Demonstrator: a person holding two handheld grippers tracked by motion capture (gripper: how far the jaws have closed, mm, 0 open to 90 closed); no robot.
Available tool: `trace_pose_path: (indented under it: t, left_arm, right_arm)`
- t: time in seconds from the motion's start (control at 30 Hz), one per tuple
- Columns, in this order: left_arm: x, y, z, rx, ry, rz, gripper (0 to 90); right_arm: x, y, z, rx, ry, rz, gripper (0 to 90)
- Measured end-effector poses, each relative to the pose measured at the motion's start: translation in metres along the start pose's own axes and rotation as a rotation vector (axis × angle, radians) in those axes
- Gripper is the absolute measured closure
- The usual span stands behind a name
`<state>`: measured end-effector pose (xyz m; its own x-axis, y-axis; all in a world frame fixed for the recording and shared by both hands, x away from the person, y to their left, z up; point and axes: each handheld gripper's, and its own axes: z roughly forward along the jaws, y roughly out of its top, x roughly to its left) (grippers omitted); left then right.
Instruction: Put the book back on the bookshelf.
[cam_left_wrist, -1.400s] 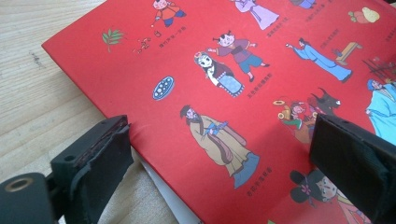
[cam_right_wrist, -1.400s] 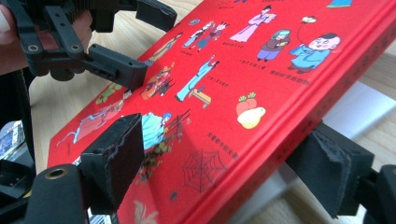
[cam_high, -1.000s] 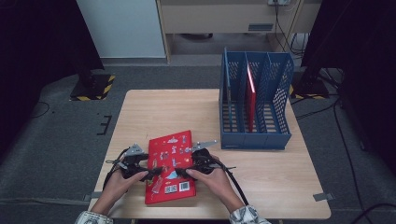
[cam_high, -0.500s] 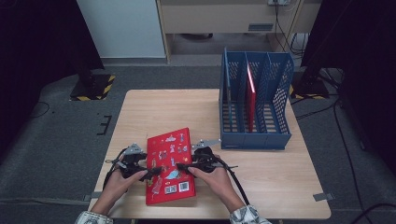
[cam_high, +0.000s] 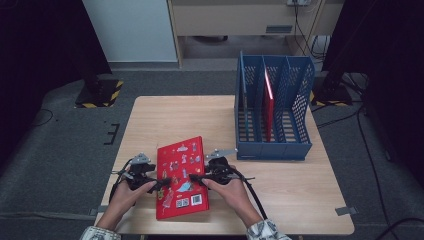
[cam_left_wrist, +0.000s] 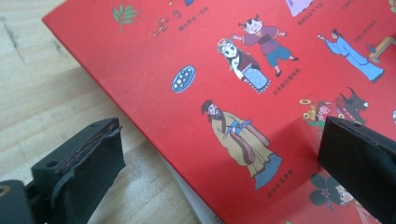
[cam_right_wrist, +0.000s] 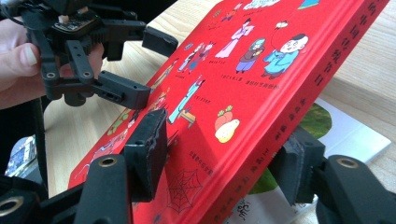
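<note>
Now your right gripper (cam_high: 197, 178) has just been closing and pinches the red book (cam_high: 181, 176) by its raised spine edge at the table's (cam_high: 300, 200) six o'clock; your left gripper (cam_high: 159, 184), jaws spread wide, straddles the opposite edge without pressing.

A: How many books are showing on the table (cam_high: 150, 125)?

B: Two red books (cam_high: 181, 176) are showing: one is lying near the front edge, one is standing in the rack. A paper sheet (cam_right_wrist: 345, 135) is lying under the front one.

A: And the remaining items?

B: One blue file rack (cam_high: 272, 145) is standing there, offering three compartments. Two grippers (cam_high: 150, 182) are working, one per hand.
</note>
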<state>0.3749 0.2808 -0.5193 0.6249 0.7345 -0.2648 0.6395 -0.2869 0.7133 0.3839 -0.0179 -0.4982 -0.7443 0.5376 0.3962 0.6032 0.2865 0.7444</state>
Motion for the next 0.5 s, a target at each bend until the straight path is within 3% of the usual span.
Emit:
trace_pose_path:
  t: [0.2,0.37,0.5]
  left_arm:
    - [0.0027,-0.0003,0.0012,0.004,-0.03,-0.012,0.0]
    - [0.0044,-0.0002,0.0051,0.008,-0.087,-0.042,0.0]
    - [0.0049,0.0027,0.0041,0.025,-0.087,-0.042,0.0]
  right_arm:
    - [-0.0007,-0.0001,0.0,-0.005,0.003,-0.007,42.8]
    - [-0.0018,0.0005,-0.0009,-0.012,0.02,0.002,44.8]
    - [-0.0019,0.0023,-0.0018,-0.022,0.029,0.0,46.6]
